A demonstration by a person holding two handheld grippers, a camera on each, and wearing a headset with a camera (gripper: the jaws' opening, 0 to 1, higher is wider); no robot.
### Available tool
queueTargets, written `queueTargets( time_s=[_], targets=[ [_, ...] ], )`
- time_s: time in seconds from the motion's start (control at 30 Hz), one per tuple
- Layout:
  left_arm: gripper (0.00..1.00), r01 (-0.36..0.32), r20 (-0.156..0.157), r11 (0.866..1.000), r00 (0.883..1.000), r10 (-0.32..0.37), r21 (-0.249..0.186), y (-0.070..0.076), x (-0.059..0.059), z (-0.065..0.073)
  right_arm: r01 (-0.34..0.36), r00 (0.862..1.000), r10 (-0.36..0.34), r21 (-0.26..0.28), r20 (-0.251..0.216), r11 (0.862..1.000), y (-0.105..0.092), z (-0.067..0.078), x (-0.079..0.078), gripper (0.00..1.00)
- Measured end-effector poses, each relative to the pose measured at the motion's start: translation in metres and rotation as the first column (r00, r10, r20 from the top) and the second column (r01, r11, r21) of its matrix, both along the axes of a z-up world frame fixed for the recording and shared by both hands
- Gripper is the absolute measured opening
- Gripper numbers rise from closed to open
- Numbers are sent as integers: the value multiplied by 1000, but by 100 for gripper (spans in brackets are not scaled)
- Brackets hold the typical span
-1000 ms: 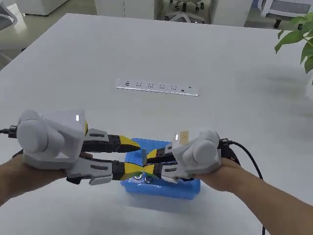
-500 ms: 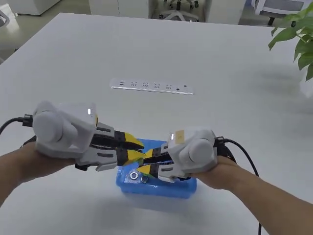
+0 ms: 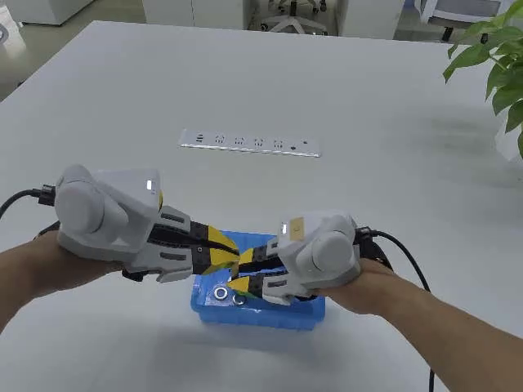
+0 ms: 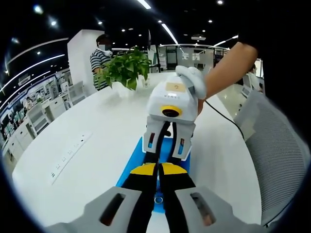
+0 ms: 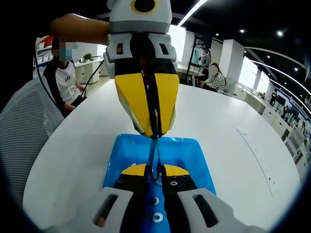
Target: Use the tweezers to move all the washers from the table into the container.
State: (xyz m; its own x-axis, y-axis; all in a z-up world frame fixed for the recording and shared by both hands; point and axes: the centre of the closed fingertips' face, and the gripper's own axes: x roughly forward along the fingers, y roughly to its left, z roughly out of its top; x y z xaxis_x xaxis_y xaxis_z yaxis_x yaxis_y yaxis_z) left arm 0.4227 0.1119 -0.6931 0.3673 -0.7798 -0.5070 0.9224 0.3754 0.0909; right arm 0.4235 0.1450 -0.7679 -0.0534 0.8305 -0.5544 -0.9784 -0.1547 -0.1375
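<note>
Washers [image 3: 221,292] lie on the floor of the blue container [image 3: 278,317], at the lower centre of the head view. More of them show at the bottom of the right gripper view, just under that gripper's jaws. The tweezers [image 5: 154,153] run as a thin metal strip up the middle of the right gripper view, above the container's floor and between the two tools.

The right gripper [image 5: 155,177] has its jaws drawn narrow around the near end of the tweezers and appears to clamp it. The left gripper [image 5: 154,132], entering from the top of that frame, has its yellow jaws pinched close on the far end. In the head view the two tools meet tip to tip over the container's left half.

The container stands on a white table [image 3: 368,163], with a power strip [image 3: 249,142] well apart in the upper centre.

Hazards:
- **Dropping:** with both tools on one slim, smooth strip, a release by one before the other is seated would probably drop the tweezers among the washers.
- **Bending:** pulling the two ends in opposite directions, or out of line, could bend the legs or turn the tweezers within the pads, so that the tips no longer close squarely.
- **Shifting the container:** a low jaw could nudge the container, which looks light.
</note>
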Motion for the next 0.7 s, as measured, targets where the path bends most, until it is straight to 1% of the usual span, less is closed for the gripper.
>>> queueTargets(
  time_s=[0.17,0.27,0.43,0.7],
  targets=[
    [6,9,7,1000,1000,-9,5,1,0,2,-2,1000,2,1,2,1000,0,1,-1,13],
    [6,17,9,1000,1000,-17,-1,0,-1,4,0,1000,0,7,0,1000,1,3,0,13],
    [5,32,8,999,999,-32,-1,-1,-2,7,0,1000,0,10,-3,1000,-1,5,-1,13],
    [5,46,17,999,999,-46,-3,-4,-4,15,4,1000,-4,20,0,1000,-3,13,-4,12]
  ],
)
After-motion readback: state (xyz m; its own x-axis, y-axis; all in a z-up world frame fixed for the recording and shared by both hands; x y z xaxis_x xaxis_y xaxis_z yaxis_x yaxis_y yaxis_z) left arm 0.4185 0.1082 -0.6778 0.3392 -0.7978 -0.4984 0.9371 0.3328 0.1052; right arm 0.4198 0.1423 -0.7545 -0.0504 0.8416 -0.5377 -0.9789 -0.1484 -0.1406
